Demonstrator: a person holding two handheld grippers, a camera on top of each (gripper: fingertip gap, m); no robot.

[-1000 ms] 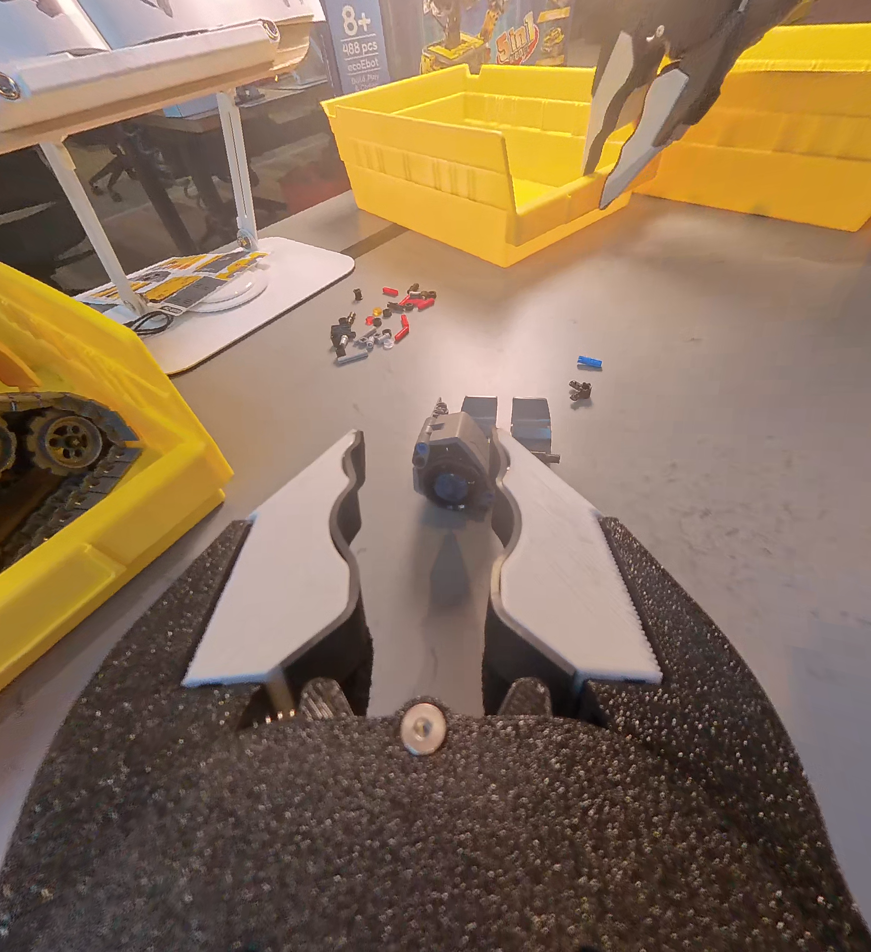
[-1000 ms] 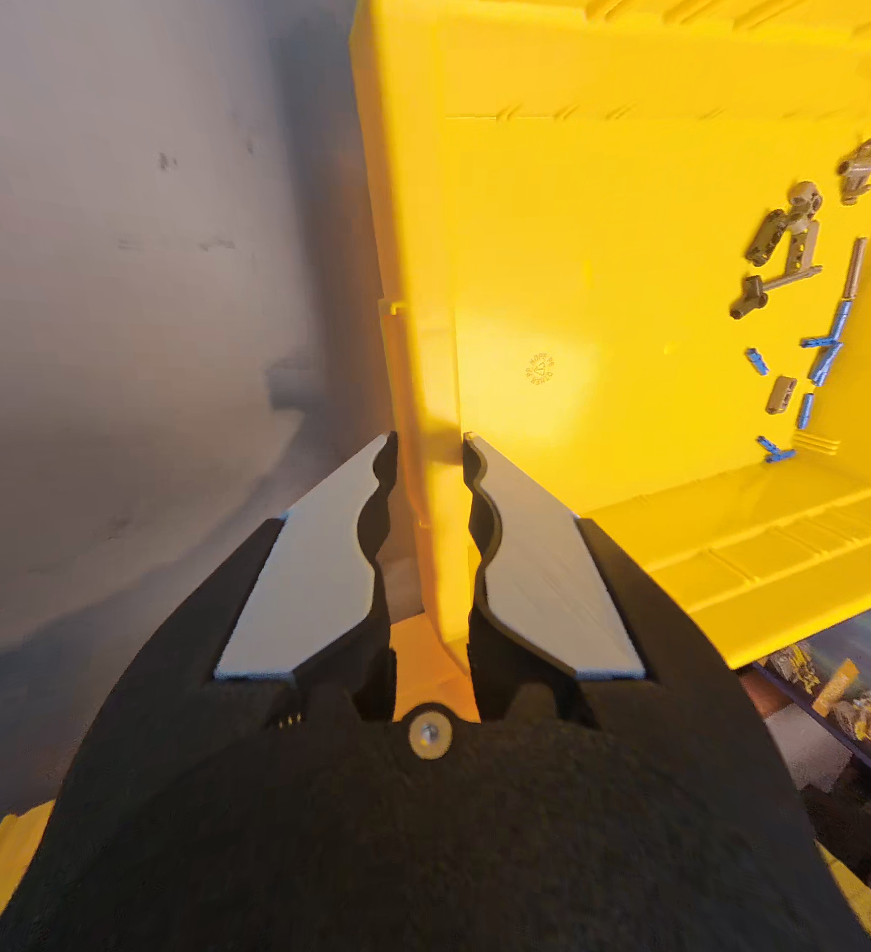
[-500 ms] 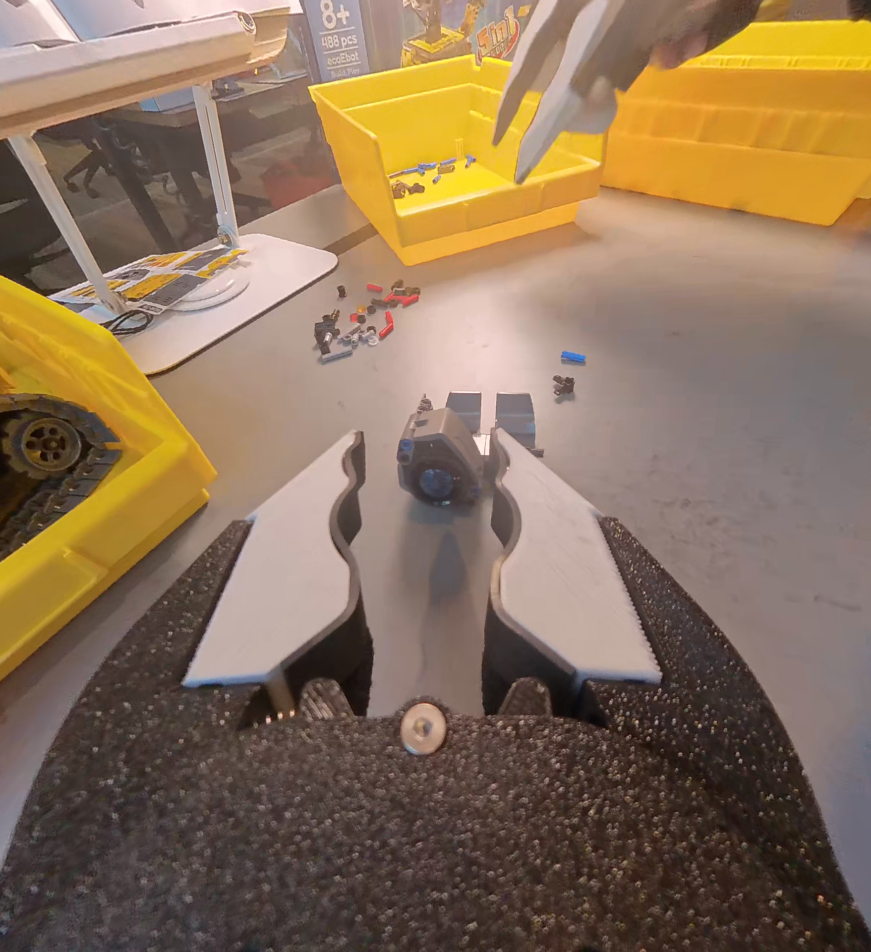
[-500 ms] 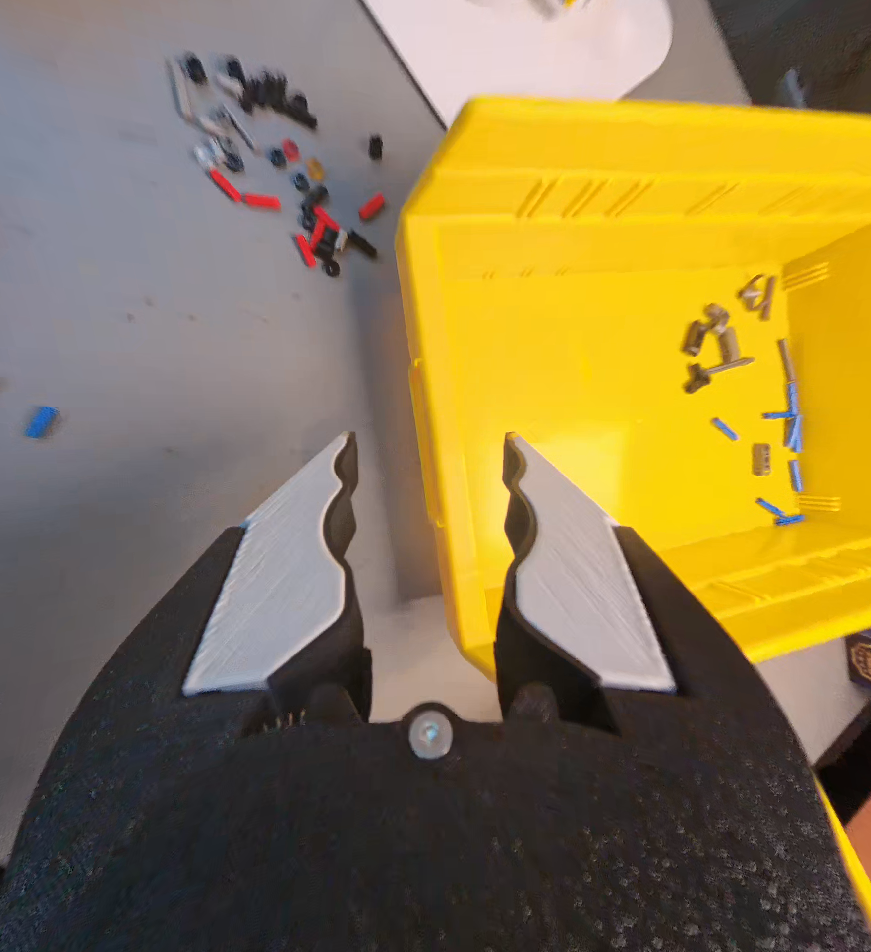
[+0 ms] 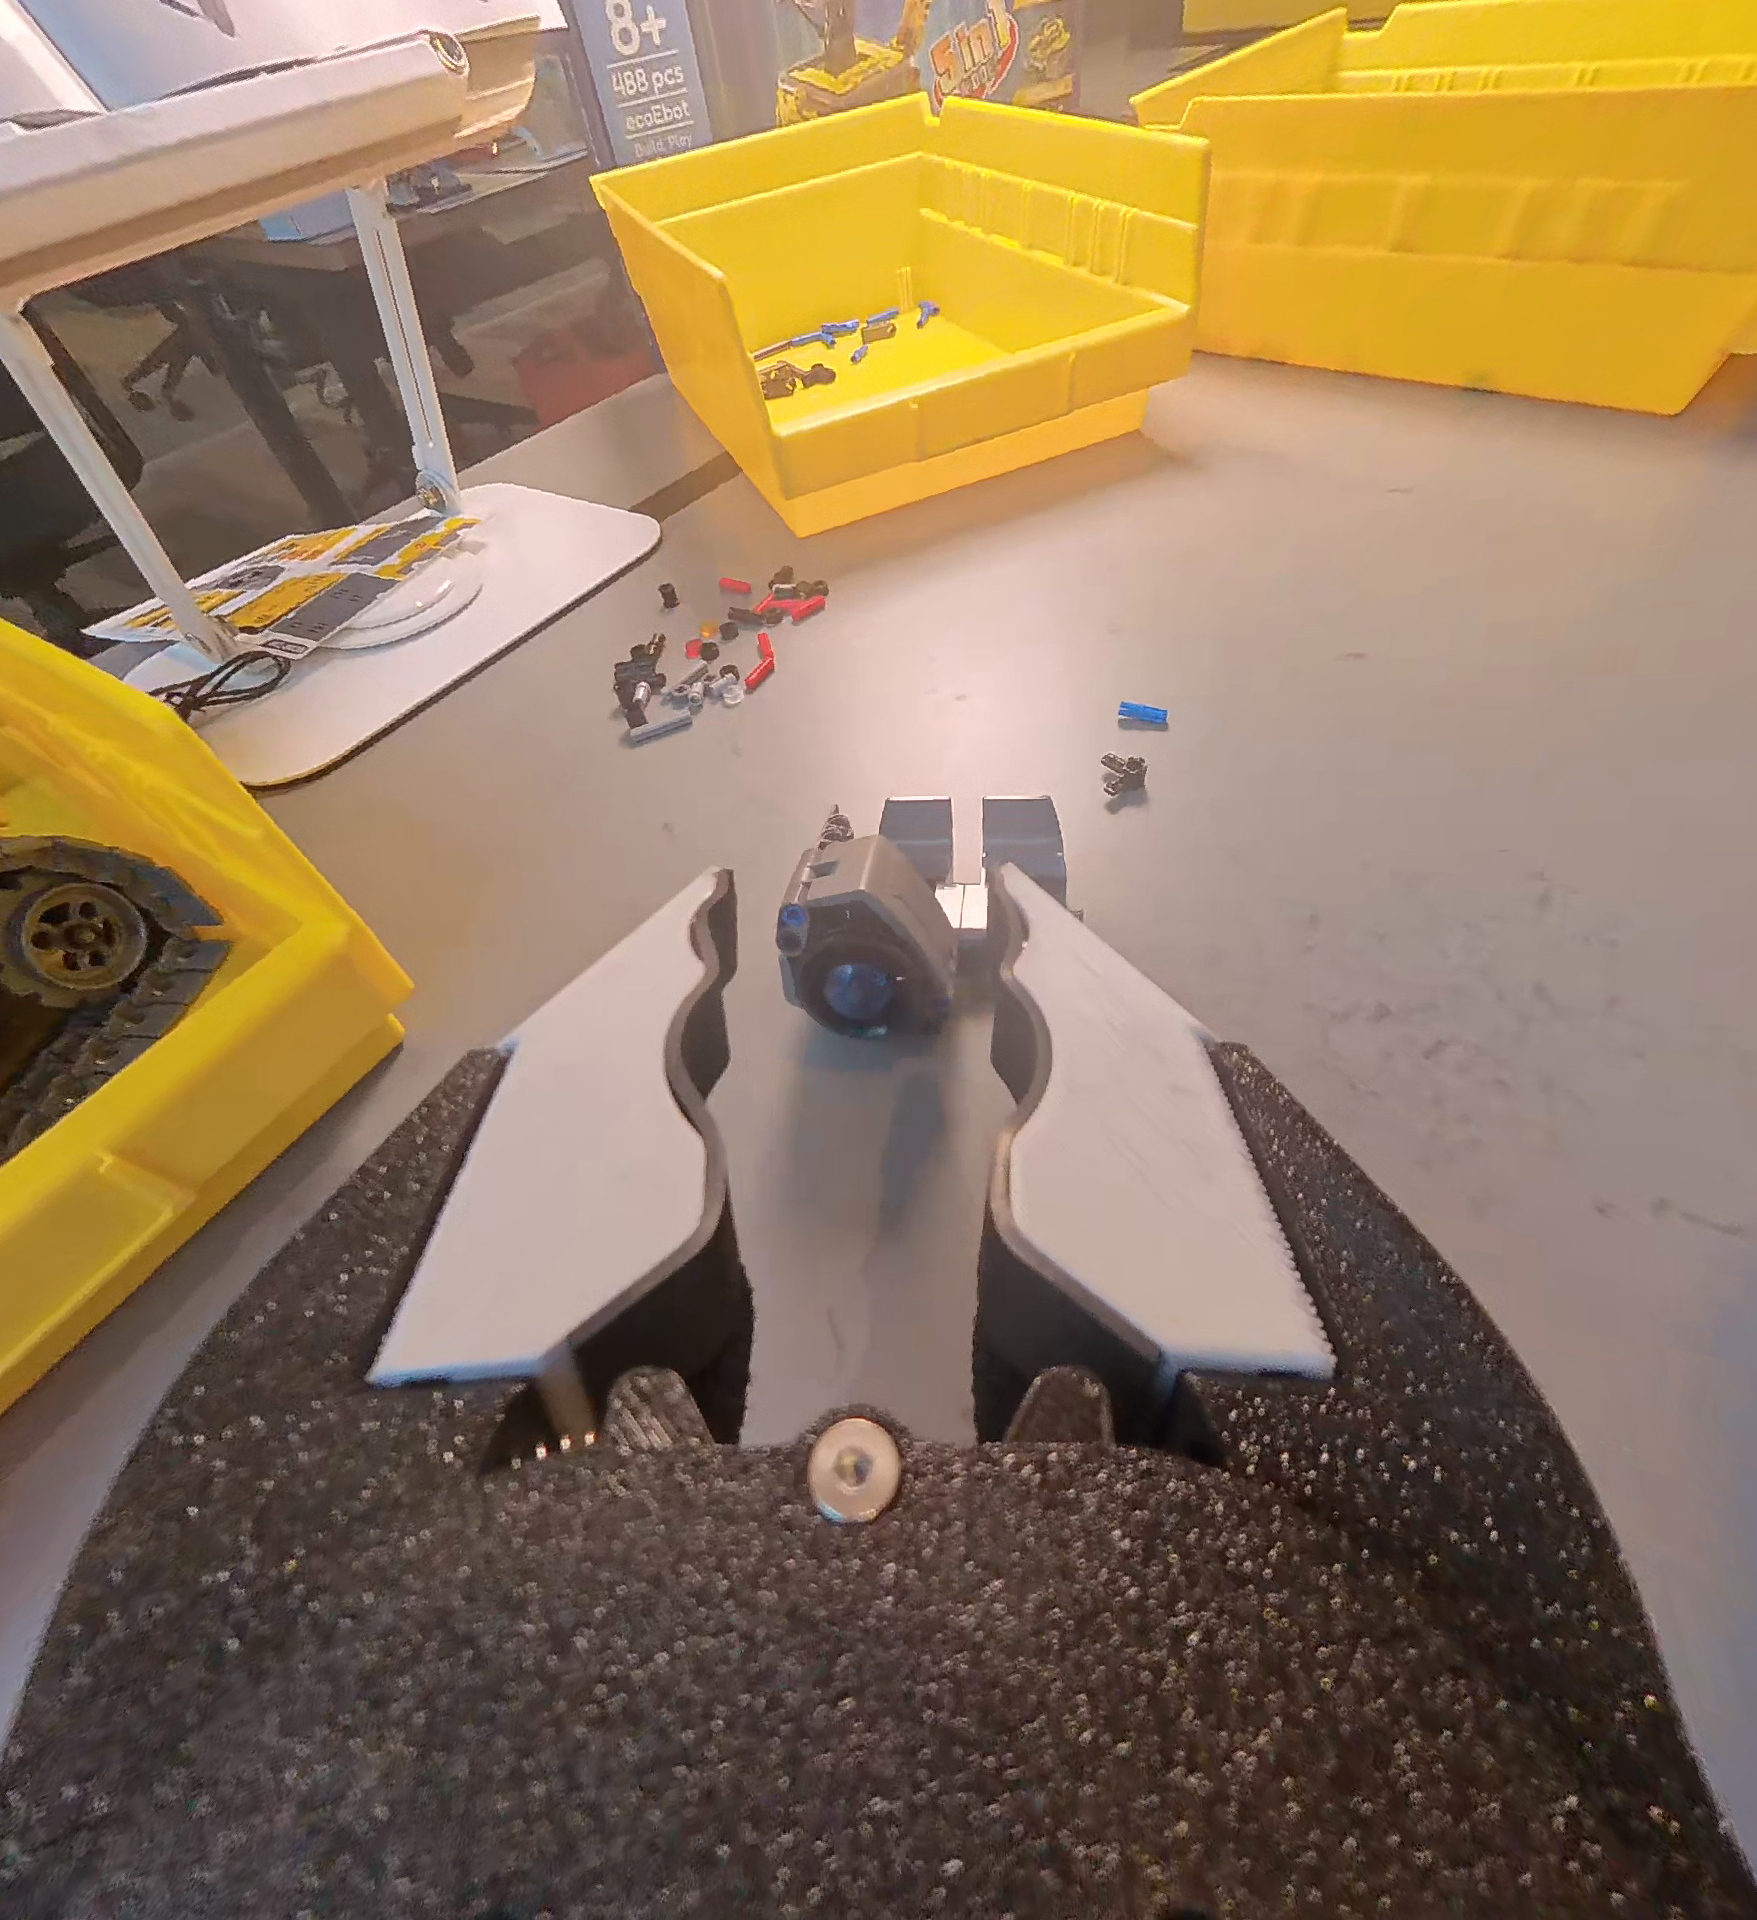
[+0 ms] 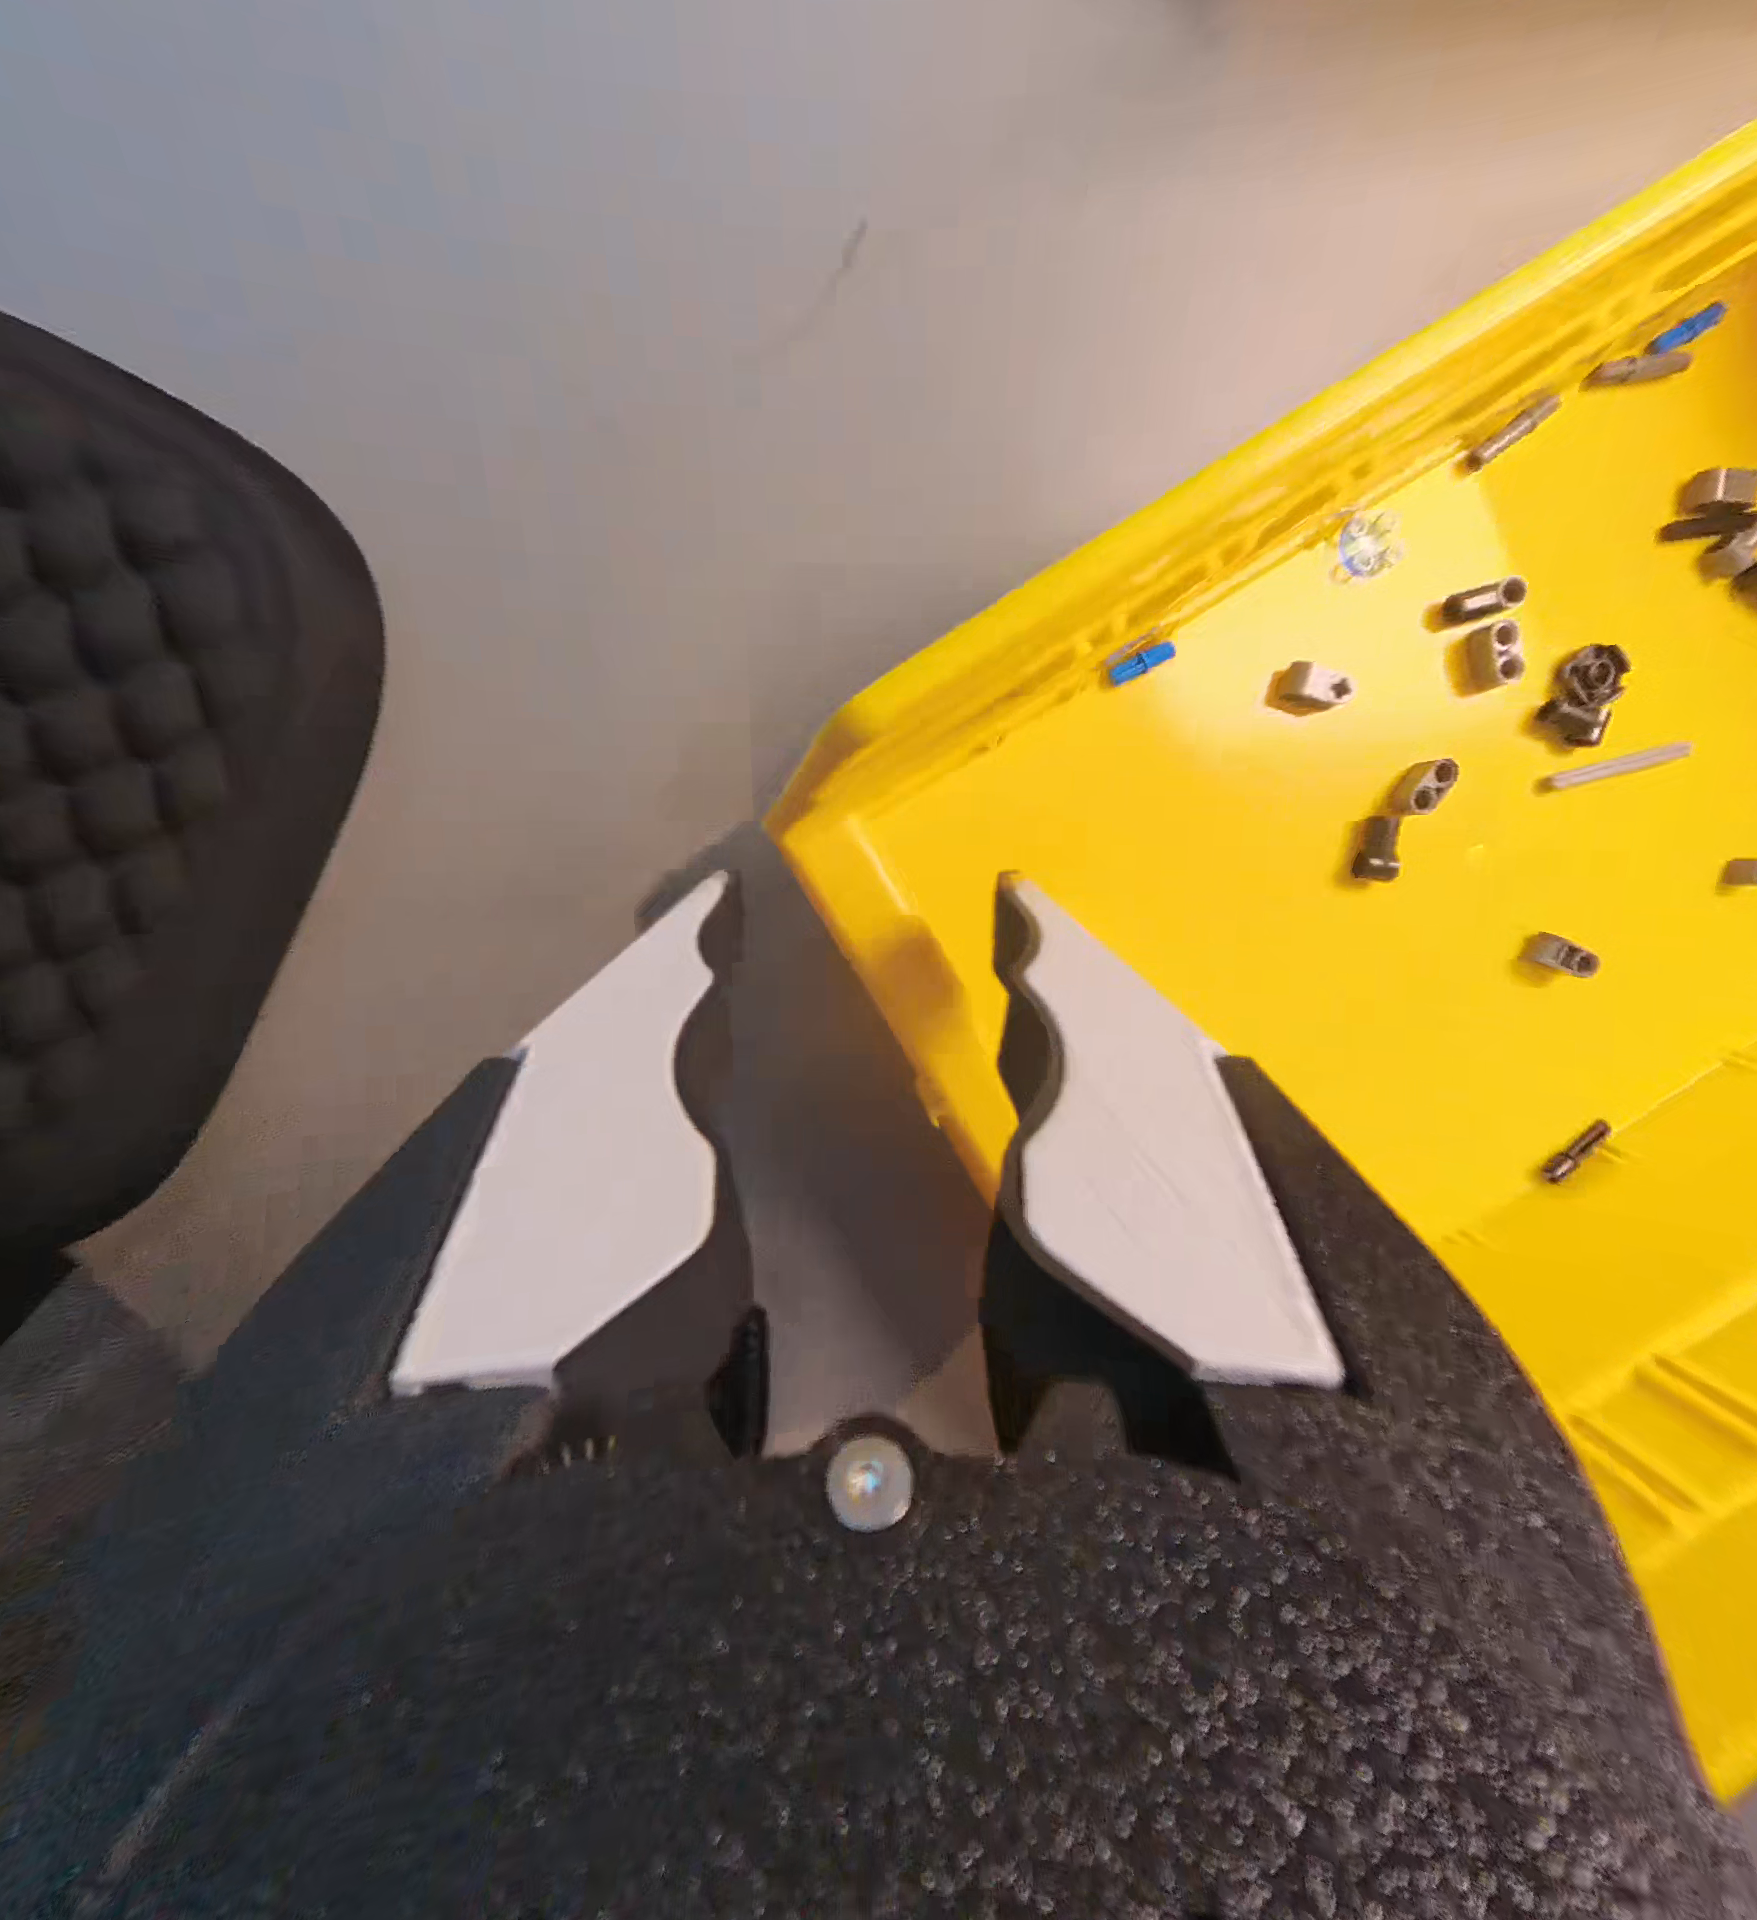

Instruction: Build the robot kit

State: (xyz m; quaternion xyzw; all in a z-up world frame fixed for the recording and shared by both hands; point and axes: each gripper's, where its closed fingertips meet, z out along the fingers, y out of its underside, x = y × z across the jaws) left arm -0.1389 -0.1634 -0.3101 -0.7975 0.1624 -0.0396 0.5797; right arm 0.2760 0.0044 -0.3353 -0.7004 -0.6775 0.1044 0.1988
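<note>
1. A grey motor block point(image 5: 869, 951) with a blue hub on its face lies on the grey table point(image 5: 1373, 935), with two dark blue-grey panels point(image 5: 967, 836) just behind it.
2. The left gripper point(image 5: 861, 894) sits low over the table with its jaws spread wide – the block lies between the fingertips, close to the right finger, and whether it touches that finger cannot be told. Nothing is gripped.
3. Just beyond, a blue pin point(image 5: 1142, 713) and a small black connector point(image 5: 1125, 771) lie apart on the table; farther left is a scatter of red and black small parts point(image 5: 723, 649).
4. To the left stands a yellow bin point(image 5: 157, 1122) holding a tracked vehicle point(image 5: 43, 956); behind it is a white stand base point(image 5: 500, 582) with a printed sheet on it.
5. Farther off is an open-fronted yellow bin point(image 5: 957, 416) with a few blue and dark pieces inside, and larger yellow bins point(image 5: 1476, 260) at the right.
6. The right gripper point(image 6: 861, 883) hangs released and empty above the corner of a yellow parts bin point(image 6: 853, 894) – one finger over the table, the other over the bin floor, where grey, black and blue pieces lie scattered.
7. A black textured pad point(image 6: 95, 727) shows at the left of the right wrist view.
</note>
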